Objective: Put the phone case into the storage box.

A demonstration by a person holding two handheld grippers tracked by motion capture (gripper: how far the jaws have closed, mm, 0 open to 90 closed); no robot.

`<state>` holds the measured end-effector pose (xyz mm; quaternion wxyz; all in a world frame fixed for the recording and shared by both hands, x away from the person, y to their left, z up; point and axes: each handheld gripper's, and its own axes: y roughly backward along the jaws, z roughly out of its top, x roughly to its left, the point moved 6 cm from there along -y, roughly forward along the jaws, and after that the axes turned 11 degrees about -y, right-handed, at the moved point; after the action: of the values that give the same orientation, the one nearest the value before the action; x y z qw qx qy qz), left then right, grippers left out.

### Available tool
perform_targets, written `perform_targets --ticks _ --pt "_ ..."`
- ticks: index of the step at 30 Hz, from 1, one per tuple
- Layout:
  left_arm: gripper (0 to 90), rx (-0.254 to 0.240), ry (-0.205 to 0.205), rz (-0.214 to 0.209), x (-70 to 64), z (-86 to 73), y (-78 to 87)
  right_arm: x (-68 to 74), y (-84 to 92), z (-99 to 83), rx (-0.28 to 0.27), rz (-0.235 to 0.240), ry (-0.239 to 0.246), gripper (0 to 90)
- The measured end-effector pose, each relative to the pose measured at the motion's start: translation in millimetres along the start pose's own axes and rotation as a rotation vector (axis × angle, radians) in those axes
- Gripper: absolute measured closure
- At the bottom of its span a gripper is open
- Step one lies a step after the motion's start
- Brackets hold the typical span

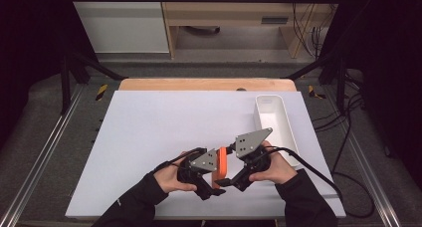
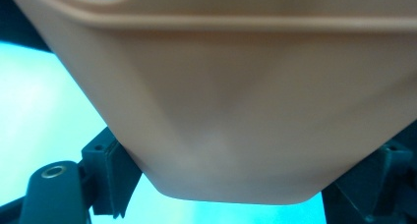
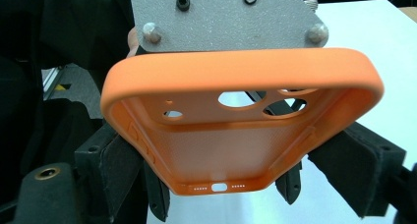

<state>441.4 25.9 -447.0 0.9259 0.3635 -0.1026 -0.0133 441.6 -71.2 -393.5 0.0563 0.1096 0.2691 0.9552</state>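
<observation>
Case point(image 2: 255, 111) blurred and cut off by frame edges in left gripper view; bin point(image 1: 276, 118) contents indiscernible

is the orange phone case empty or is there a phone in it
Empty. In the right gripper view the orange phone case shows its bare textured inner back, and you can see straight through its camera cutouts; no phone sits inside.

A white tray point(image 1: 288, 132) lies lengthwise near the right edge of a white board point(image 1: 164, 132), which covers a wooden table point(image 1: 206, 84) whose far rim shows beyond it. Behind the table stand a white cabinet point(image 1: 119, 25) and a wooden desk point(image 1: 234, 15), with cables point(image 1: 306, 28) hanging at its right end above the grey floor point(image 1: 45, 137).
</observation>
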Motion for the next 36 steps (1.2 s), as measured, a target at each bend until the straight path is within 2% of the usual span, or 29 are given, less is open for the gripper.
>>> perform_targets --ticks 3,5,6,12,17,19,23,28,36 --pt "13.9 -0.002 0.002 0.001 -0.3 -0.1 -0.2 -0.1 0.0 0.1 0.000 0.001 -0.005 16.2" --pt "8.8 -0.001 0.005 0.003 -1.2 -0.3 0.1 -0.4 0.9 0.4 0.000 -0.002 -0.007 16.1" --pt "7.3 0.000 0.001 0.010 -1.2 -0.6 1.2 -0.8 1.5 0.5 0.000 -0.003 -0.008 16.1" --pt "0.7 -0.025 0.041 0.064 3.3 -4.1 15.4 -3.2 9.3 2.1 0.004 -0.028 -0.011 16.0" --pt "0.0 -0.031 0.070 0.105 7.0 -9.5 26.7 -5.4 15.8 3.6 0.004 -0.049 -0.017 16.0" --pt "0.0 -0.044 0.095 0.127 8.8 -14.5 34.5 -6.8 21.0 5.0 0.000 -0.067 -0.025 16.0" --pt "0.0 -0.047 0.113 0.153 10.5 -20.4 41.2 -9.3 27.8 6.1 -0.006 -0.089 -0.036 15.9" --pt "0.0 -0.081 0.151 0.189 13.6 -28.6 51.8 -12.8 34.8 7.1 -0.003 -0.117 -0.046 15.9" --pt "0.0 -0.106 0.205 0.267 17.1 -46.9 66.4 -14.5 49.3 11.4 -0.028 -0.150 -0.061 15.9"
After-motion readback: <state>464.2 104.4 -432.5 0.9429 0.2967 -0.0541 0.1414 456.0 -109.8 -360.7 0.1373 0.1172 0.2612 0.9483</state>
